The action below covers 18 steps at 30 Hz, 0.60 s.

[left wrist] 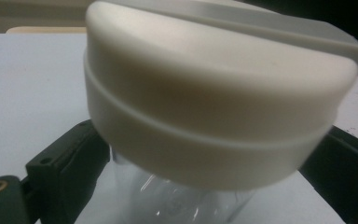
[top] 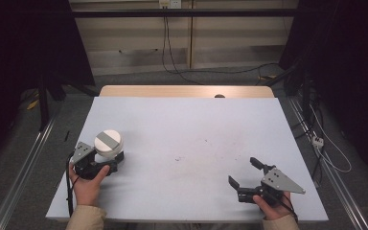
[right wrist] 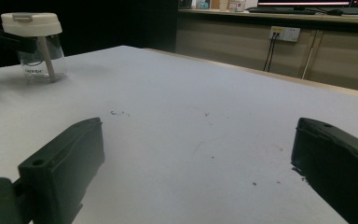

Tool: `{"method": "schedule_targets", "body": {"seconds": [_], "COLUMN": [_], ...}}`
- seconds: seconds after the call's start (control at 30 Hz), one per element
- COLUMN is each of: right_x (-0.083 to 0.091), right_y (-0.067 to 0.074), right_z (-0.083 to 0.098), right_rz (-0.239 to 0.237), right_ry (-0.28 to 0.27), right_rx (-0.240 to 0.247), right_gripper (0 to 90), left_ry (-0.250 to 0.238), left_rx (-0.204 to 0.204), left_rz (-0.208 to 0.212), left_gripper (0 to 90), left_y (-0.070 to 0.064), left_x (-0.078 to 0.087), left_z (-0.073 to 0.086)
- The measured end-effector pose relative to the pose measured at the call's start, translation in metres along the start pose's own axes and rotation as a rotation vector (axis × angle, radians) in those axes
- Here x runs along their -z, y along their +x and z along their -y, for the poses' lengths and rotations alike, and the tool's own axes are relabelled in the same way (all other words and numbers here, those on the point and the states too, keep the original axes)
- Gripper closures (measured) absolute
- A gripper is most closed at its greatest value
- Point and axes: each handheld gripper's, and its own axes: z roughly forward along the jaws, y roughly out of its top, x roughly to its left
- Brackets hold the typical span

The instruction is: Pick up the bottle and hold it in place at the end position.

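Nearby, bare table (top: 187,139), jar (top: 109,143) clamped

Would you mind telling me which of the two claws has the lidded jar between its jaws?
The left claw: its jaws sit on either side of the clear jar under the cream lid. The right claw stands open over bare table, apart from the jar.

Grey floor (top: 24,158), beige wall (top: 139,36), wall sockets (right wrist: 284,33), dark curtains (top: 19,43)

The small print on the clear jar (right wrist: 36,65) is too blurred to read.
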Motion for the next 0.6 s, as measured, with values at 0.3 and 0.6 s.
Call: {"method": "schedule_targets", "body": {"seconds": [0.3, 0.6], "right_x": [0.000, -0.001], "right_y": [-0.001, -0.001], "right_z": [0.000, 0.000], "right_rz": [-0.001, -0.004], "right_ry": [0.000, 0.004], "right_rx": [-0.002, -0.004], "right_gripper": [2.1, 2.1], "left_ry": [0.003, 0.035], "left_rx": [-0.001, -0.021], "left_rz": [-0.020, -0.045], "left_gripper": [5.9, 9.7], "left_y": [0.001, -0.004], "left_x": [-0.010, -0.021], "left_z": [0.000, -0.001]}}
